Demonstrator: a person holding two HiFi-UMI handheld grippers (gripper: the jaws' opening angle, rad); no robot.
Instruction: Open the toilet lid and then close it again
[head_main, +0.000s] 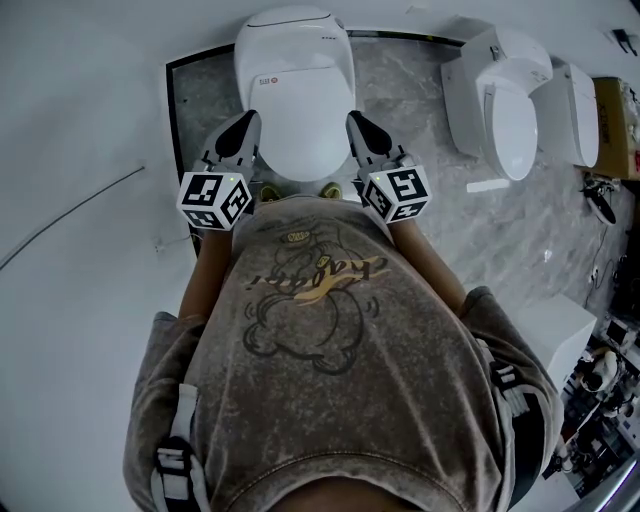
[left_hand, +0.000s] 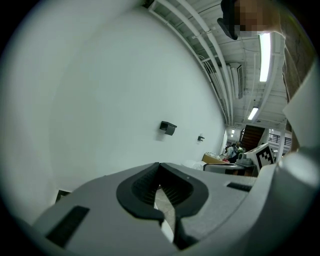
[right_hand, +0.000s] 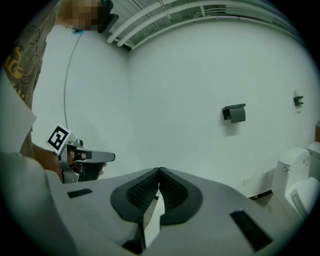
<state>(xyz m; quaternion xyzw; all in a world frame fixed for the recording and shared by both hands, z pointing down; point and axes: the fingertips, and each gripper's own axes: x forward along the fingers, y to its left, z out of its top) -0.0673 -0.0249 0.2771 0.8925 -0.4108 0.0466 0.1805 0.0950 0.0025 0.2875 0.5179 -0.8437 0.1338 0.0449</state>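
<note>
The white toilet (head_main: 292, 160) stands straight ahead in the head view with its lid (head_main: 295, 90) down. My left gripper (head_main: 250, 120) lies along the lid's left edge, and my right gripper (head_main: 353, 118) lies along its right edge. I cannot tell whether either one touches the toilet. In the left gripper view the left gripper (left_hand: 159, 165) has its tips together with nothing between them. The right gripper (right_hand: 159, 170) in its own view is likewise shut on nothing. Both cameras look at the white wall, and the lid is hidden from them.
The toilet stands on a dark-edged marble floor panel (head_main: 400, 90). More white toilets (head_main: 510, 100) stand to the right, with a small white block (head_main: 487, 185) before them and clutter at the far right (head_main: 612, 120). A thin cable (head_main: 70, 215) runs over the white floor at left. A dark fixture (right_hand: 235, 113) hangs on the wall.
</note>
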